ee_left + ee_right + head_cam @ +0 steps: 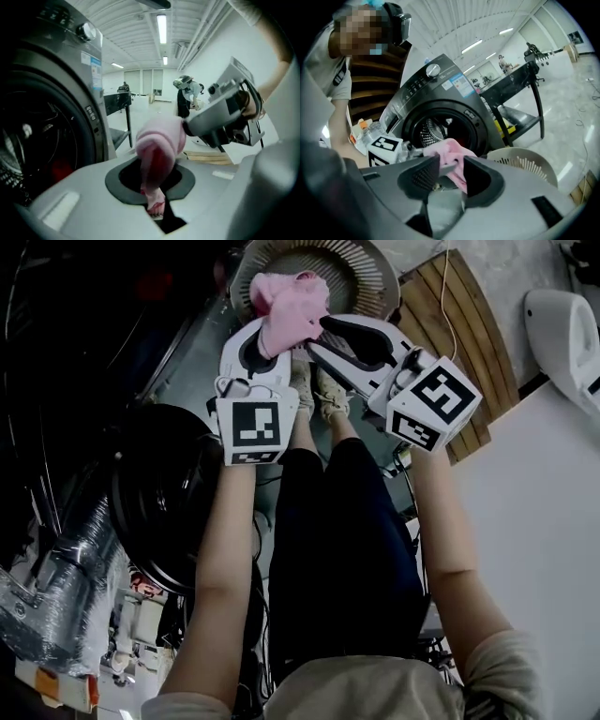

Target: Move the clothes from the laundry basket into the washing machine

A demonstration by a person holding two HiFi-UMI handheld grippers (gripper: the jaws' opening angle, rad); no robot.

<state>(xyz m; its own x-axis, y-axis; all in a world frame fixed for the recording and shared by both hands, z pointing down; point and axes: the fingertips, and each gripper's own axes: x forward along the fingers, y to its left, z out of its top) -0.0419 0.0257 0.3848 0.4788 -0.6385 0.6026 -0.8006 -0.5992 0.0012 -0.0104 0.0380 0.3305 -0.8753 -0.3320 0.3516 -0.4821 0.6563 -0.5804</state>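
A pink garment (289, 310) hangs in the air over the round laundry basket (361, 273). My left gripper (270, 336) is shut on it; in the left gripper view the cloth (159, 140) is pinched between the dark pads and bulges out above them. My right gripper (326, 326) stands just to the right, tip against the cloth. Seen from the right gripper view, its jaws (451, 171) are apart, and the pink cloth (447, 150) lies loosely in the gap. The washing machine (440, 93) with its open drum is straight beyond. The right gripper's tip (190, 126) also shows beside the garment.
The machine's dark round door (164, 488) hangs open at the left. A wooden pallet (459, 324) lies right of the basket (525, 164). The person's shoes (323, 395) stand under the grippers. A black rack (520, 79) stands behind the machine, and people are far off in the hall.
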